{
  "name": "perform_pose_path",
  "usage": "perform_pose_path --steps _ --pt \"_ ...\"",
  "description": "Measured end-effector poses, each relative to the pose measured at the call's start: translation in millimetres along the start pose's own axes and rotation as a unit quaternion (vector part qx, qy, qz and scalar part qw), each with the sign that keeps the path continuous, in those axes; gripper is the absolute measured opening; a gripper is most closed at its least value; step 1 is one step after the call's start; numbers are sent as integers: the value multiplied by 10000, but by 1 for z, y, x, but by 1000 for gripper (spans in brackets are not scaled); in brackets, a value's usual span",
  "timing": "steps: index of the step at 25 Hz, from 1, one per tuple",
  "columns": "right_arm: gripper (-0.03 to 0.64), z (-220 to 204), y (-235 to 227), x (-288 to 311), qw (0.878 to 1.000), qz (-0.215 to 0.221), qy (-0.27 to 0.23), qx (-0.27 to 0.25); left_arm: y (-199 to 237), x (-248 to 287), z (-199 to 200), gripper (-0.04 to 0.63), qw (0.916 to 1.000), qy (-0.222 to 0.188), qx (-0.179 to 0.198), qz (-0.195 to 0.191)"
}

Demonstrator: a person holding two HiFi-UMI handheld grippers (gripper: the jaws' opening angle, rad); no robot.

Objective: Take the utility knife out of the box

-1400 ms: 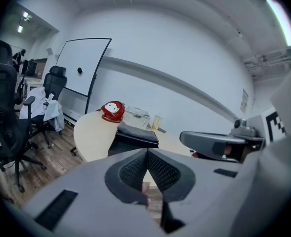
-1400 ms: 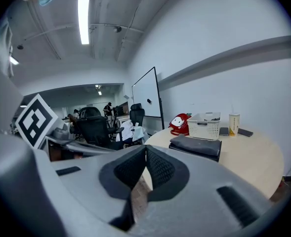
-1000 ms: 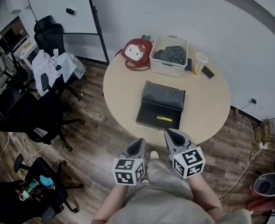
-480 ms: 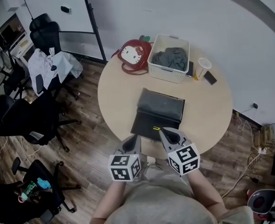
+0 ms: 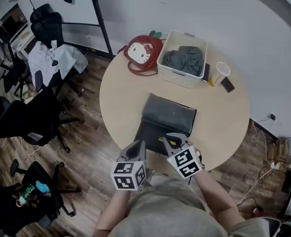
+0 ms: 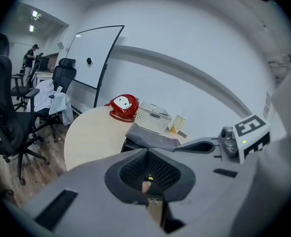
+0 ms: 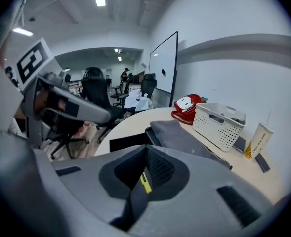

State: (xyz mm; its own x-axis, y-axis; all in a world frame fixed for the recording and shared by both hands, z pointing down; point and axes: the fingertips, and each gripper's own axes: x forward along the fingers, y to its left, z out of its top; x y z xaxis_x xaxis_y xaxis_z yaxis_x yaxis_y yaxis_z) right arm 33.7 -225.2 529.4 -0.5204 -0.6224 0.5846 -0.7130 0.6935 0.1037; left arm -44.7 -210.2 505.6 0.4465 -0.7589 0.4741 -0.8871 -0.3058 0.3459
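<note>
A: Where is the knife found?

B: The knife [image 5: 173, 143] is seen lying in the open box [image 5: 149, 131], near its front edge, on the round worktop [image 5: 120, 98]. The right claw [image 5: 172, 138] is held right over it; contact cannot be told.

A: How are the claws set?

B: The right claw is closed, with nothing gripped. The left claw [image 5: 137, 146] is closed and empty too, held beside the box's near left corner.
</note>
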Motion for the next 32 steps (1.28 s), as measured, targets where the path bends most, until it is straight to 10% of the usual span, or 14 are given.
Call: perform_pose_path --steps 12,16,32 --pt "5 -61 8 61 9811 898 1466 -892 9 18 -1 3 9995 86 -152 250" --pt "97 -79 14 69 9706 1143 1872 -991 15 17 -2 3 9992 97 -208 340" --pt "57 -106 14 83 9564 1064 2434 -1213 28 13 -4 3 9986 37 -311 419"
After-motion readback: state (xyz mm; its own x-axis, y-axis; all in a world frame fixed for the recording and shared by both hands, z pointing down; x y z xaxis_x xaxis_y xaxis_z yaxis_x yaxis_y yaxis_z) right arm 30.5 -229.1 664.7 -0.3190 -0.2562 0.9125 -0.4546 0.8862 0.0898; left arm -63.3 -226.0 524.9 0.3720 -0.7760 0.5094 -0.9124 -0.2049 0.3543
